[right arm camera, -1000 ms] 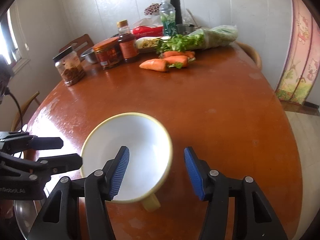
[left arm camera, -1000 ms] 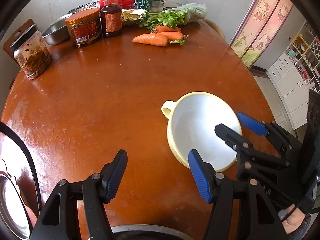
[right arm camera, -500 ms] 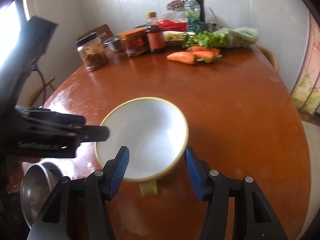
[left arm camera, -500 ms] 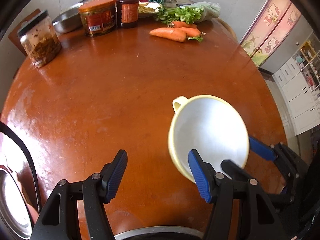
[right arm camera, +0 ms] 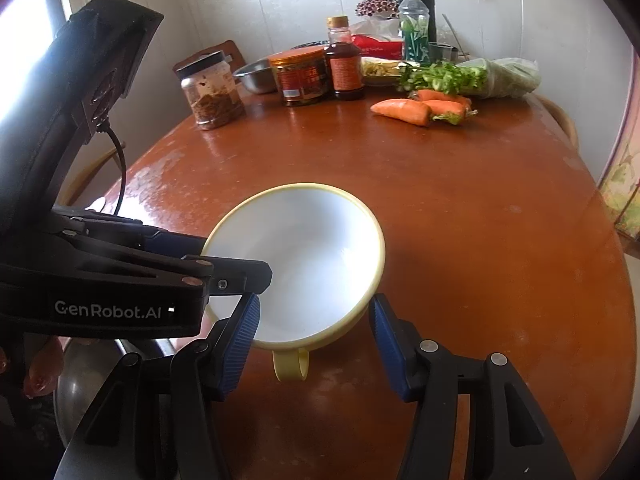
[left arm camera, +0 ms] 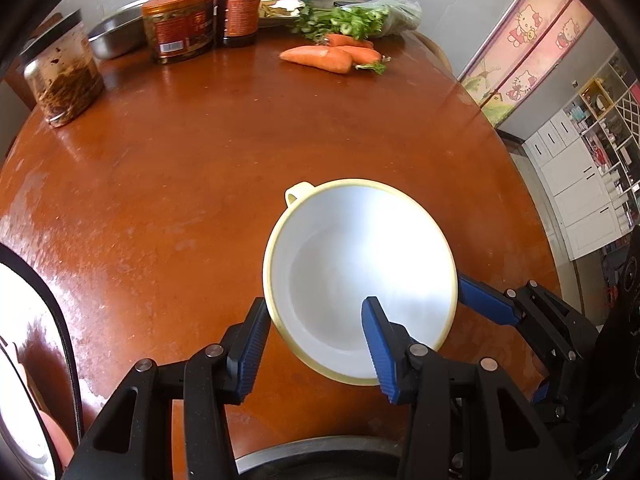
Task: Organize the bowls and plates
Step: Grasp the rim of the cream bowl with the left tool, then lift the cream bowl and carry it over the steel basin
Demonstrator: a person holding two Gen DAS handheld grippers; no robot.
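The bowl is white inside with a pale yellow rim and a small loop handle. It looks like enamel or ceramic, so I judge it stiff, glossy and slippery, moderately light, and likely to chip if it knocks the counter. In the left wrist view it sits at 5 o'clock of the frame, tilted and apparently lifted clear of the wood, well apart from the jars and carrots at 12 o'clock. The right tool is narrowly set and seems to carry the bowl, its 2 blue pads against the near rim at 7 and 5 o'clock, with the handle hanging between them at 6 o'clock. The left tool is closing with the bowl's wall between its jaws: 1 pad lies against the outside of the rim at 7 o'clock of the bowl, the other is inside over the white surface, and I cannot see both pressing yet. The thin rim is the sensible place to pinch, 1 pad inside and 1 outside, squarely across the wall, since a slanted bite on glazed curvature would probably slide off. A steel bowl lies at 8 o'clock in the right wrist view, a likely place for nesting
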